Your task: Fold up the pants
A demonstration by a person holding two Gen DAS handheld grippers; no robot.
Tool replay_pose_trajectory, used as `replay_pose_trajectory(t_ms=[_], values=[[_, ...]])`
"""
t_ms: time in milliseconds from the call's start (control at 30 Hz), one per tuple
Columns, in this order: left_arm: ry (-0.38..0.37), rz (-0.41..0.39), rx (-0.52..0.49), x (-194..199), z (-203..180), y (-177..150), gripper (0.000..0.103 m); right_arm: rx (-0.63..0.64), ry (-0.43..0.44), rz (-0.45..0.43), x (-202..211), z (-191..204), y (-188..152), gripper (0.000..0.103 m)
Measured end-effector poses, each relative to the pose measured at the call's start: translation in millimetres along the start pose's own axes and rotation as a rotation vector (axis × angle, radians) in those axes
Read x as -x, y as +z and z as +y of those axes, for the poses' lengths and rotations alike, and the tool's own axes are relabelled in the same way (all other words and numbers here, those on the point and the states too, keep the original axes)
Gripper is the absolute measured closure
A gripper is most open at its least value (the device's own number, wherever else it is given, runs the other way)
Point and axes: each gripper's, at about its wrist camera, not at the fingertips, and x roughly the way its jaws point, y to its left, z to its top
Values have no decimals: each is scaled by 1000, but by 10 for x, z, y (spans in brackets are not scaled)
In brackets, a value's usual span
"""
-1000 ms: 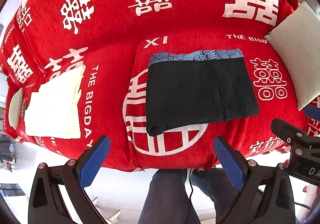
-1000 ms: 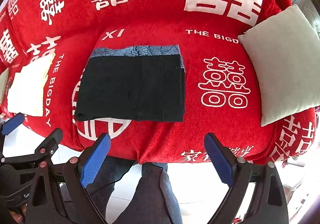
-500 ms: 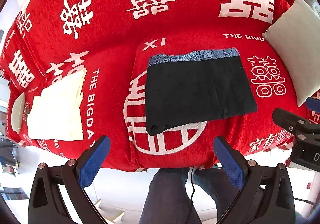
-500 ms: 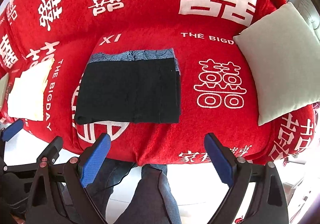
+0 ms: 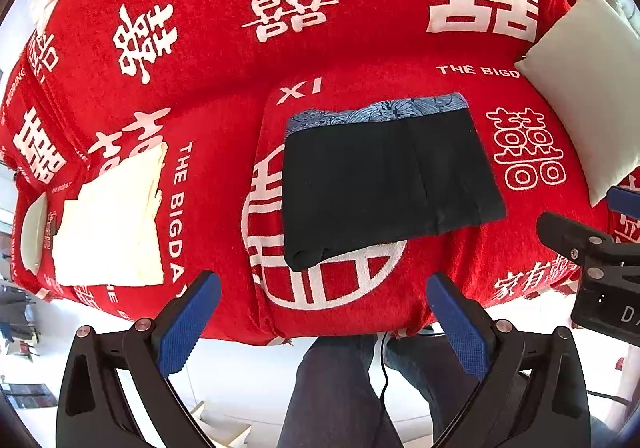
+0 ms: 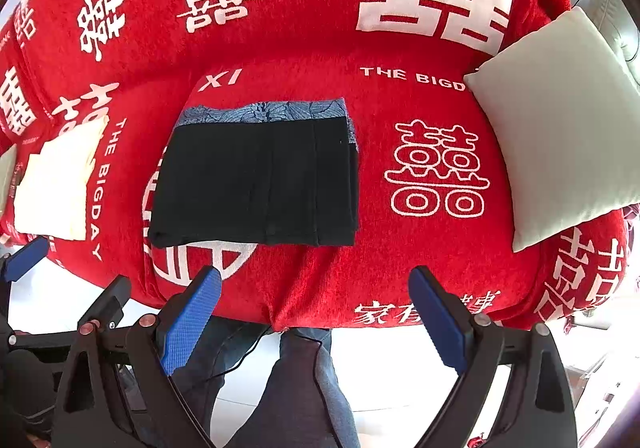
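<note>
I see the black pants lying folded flat on the red sofa cover, ahead of both claws and touching neither. My left gripper and right gripper hang spread apart, apparently empty.

My pants were matt black cloth; the red sofa cover looked nubby, fuzzy fabric. My gripper's fingers wore ribbed blue pads.
</note>
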Motion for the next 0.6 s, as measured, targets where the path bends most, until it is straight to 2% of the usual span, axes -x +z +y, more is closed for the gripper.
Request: replay_pose_trajectory(t_ms=[600], values=[[-11, 5, -3, -14, -7, 5, 0, 3, 2, -1, -5, -3, 6, 7]])
